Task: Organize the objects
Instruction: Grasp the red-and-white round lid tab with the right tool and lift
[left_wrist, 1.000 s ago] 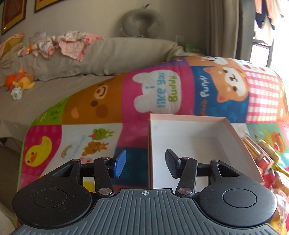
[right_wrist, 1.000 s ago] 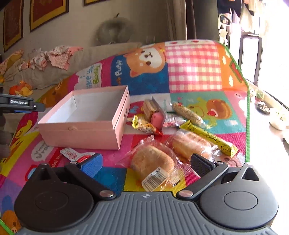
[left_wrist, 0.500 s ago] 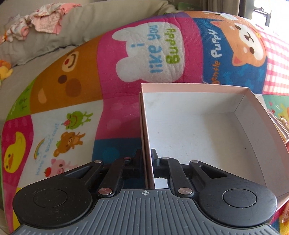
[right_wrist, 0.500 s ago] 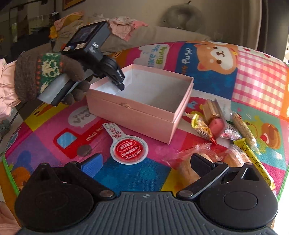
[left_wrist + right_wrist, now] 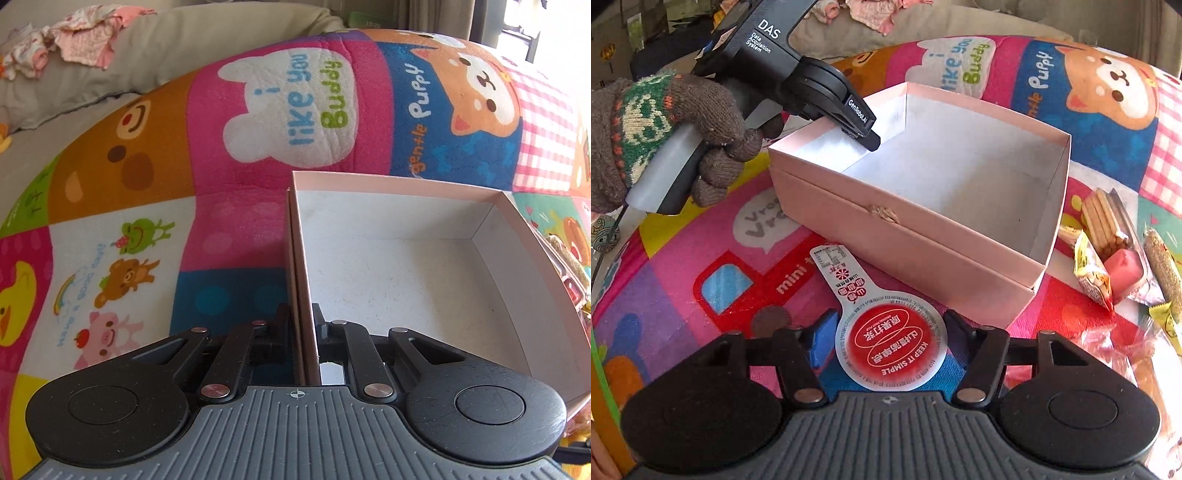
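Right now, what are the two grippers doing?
Left gripper: shut on the box wall.
Right gripper: open, holding nothing, around the label.

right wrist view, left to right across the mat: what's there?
Gloved hand → left gripper clamped on the wall of the pink box → biscuit pack → grain bar. The round label lies nearer, between the open right gripper fingers.

A bright cartoon play mat (image 5: 701,273) carries a pink box (image 5: 923,240), a round red-and-white packet (image 5: 892,350) and wrapped snacks (image 5: 1108,254).
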Available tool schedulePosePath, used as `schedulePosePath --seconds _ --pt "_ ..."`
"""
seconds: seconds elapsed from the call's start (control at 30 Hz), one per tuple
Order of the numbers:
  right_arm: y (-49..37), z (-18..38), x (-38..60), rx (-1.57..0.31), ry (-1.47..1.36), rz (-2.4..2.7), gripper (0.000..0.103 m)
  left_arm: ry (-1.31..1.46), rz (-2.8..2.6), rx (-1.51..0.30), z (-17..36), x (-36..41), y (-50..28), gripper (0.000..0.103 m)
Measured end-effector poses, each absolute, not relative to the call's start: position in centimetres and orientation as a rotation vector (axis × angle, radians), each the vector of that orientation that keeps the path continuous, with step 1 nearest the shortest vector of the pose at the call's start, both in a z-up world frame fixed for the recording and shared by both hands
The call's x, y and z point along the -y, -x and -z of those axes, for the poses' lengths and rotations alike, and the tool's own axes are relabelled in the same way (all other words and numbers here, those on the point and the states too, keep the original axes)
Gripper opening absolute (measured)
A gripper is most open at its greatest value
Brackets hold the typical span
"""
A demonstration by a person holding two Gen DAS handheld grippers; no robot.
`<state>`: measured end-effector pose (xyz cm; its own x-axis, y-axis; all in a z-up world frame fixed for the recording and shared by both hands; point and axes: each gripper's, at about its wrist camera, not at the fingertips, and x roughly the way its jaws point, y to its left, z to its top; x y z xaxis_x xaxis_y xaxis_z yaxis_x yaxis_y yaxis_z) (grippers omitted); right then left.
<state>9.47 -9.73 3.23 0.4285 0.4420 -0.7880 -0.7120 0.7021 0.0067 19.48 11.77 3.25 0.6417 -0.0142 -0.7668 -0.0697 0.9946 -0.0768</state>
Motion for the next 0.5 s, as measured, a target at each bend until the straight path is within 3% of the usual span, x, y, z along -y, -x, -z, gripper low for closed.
schedulePosePath --seconds 0.27,0.5 --pt "-4.4 -7.3 13.4 -0.911 0.228 -0.696 0.061 0.130 -0.068 -0.879 -3.2 -11.4 -18.3 0.013" --pt "-6.1 -13.7 14.2 -0.804 0.042 -0.626 0.061 0.166 -0.064 -0.877 -3.2 -11.5 -17.6 0.013"
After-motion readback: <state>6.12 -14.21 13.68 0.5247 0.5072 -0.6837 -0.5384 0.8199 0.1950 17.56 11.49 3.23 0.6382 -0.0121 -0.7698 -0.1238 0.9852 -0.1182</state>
